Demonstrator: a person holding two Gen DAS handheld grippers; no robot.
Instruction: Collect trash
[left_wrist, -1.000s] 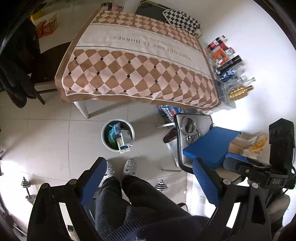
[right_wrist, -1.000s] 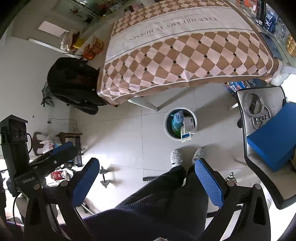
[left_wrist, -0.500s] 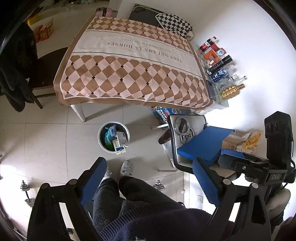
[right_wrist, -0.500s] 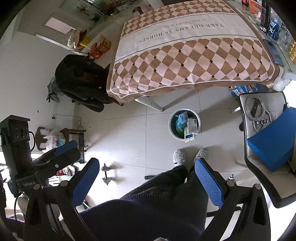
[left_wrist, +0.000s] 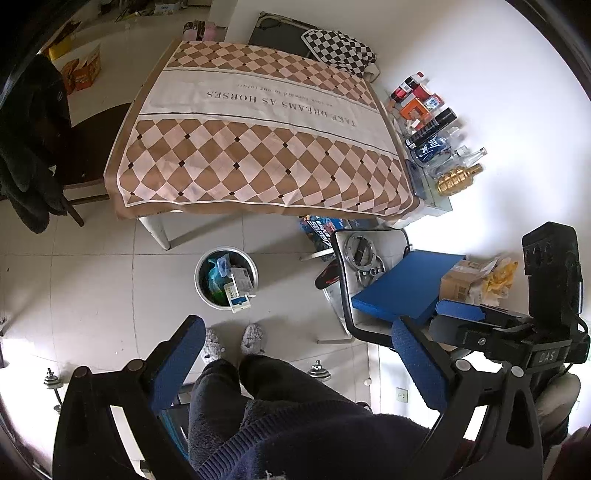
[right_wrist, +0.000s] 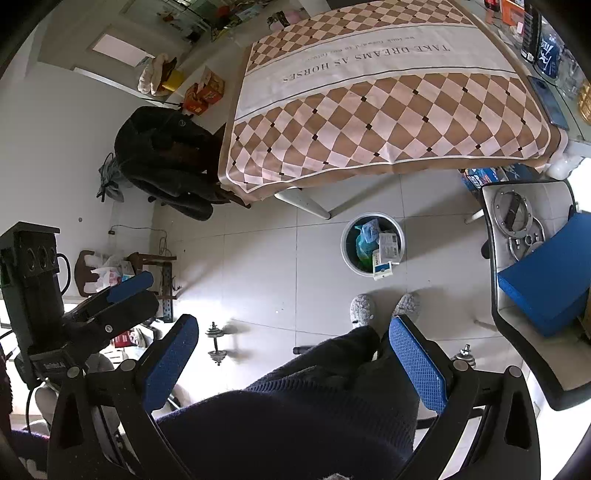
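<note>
Left wrist view: your left gripper (left_wrist: 295, 363) had wide, empty jaws.
Right wrist view: your right gripper (right_wrist: 293, 363) was wide too.
Bin (left_wrist: 201, 286): frame centre, holding trash.

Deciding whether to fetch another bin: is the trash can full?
Nearly full: trash can holds a green bag and cartons, and one carton leans over its rim.

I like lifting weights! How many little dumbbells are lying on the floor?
3: one dumbbell at the left by the bright patch, one beside the person's leg, and one between the right gripper's fingers. Others may be hidden.
</note>
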